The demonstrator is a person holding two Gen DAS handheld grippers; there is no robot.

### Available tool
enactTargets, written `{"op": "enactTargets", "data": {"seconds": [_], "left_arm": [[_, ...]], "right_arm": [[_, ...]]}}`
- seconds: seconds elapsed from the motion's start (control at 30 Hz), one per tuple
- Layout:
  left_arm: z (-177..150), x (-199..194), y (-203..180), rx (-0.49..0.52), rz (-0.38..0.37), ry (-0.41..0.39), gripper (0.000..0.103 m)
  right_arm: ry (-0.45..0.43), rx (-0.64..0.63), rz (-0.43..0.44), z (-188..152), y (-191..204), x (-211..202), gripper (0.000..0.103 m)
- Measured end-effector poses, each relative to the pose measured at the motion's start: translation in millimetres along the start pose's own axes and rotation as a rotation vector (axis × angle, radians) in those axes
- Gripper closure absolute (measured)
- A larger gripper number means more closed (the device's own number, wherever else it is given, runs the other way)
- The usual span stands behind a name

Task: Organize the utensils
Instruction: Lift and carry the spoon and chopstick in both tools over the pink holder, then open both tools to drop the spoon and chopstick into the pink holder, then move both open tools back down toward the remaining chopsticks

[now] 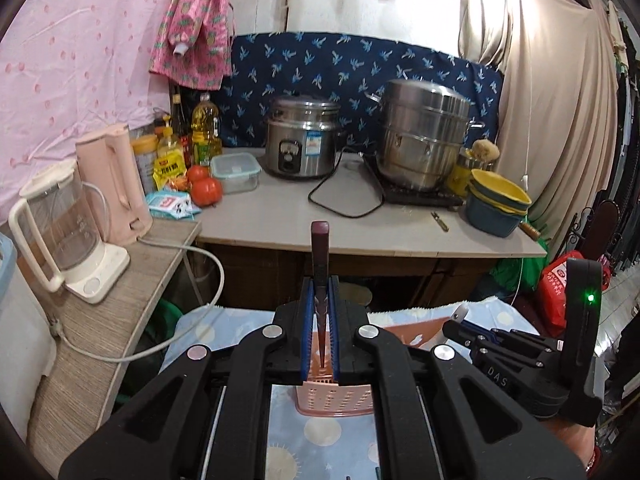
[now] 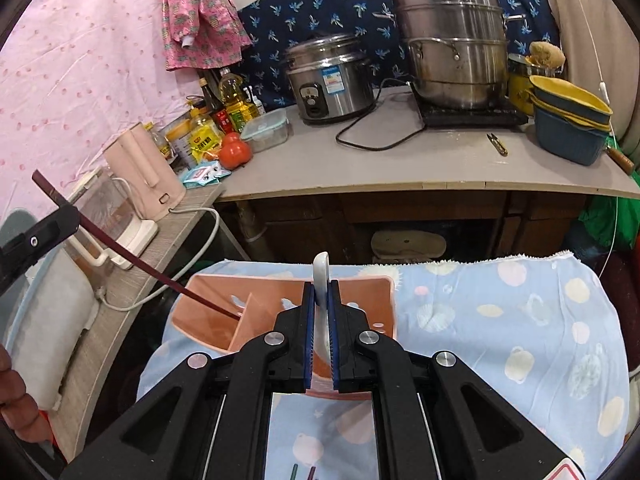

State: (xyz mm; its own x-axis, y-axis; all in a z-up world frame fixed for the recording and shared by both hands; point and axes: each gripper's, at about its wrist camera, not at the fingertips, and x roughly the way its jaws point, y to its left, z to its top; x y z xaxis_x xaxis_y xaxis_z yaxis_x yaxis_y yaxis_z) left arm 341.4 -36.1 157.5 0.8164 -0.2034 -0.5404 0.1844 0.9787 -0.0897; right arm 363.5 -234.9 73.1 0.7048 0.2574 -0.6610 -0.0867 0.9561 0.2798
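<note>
1. Clamping a dark red chopstick (image 1: 321, 268) between the fingers of the left gripper (image 1: 321, 280), thick end sticking up past the fingertips, thin tip pointing down into the pink utensil holder (image 2: 248, 300).
2. Pinching a white spoon (image 2: 322, 280) in the right gripper (image 2: 321, 288), jaws closed tight on its handle, bowl end hanging low over the holder's near rim.
3. Hovering, both grippers, above the holder, which is sitting on the blue patterned cloth (image 2: 500, 320), toward that cloth's left edge.
4. Leaving open cloth to the right of the holder, out to the fringed far edge.
5. Crowding the holder's left side: a wood-grain shelf edge (image 2: 120, 320) with a white cable (image 2: 192, 256) drooping beside it.
6. Overhanging behind the holder: the grey countertop edge (image 2: 400, 188).
</note>
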Motion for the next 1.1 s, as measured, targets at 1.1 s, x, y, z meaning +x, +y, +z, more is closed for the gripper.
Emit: {"op": "enactTargets", "data": {"seconds": [1.1], "left_arm": [[-154.9, -96.8, 16.3, -0.053, 0.052, 0.162, 0.056]], "right_arm": [[0.007, -0.030, -0.075, -171.4, 16.8, -146.9, 0.069]]}}
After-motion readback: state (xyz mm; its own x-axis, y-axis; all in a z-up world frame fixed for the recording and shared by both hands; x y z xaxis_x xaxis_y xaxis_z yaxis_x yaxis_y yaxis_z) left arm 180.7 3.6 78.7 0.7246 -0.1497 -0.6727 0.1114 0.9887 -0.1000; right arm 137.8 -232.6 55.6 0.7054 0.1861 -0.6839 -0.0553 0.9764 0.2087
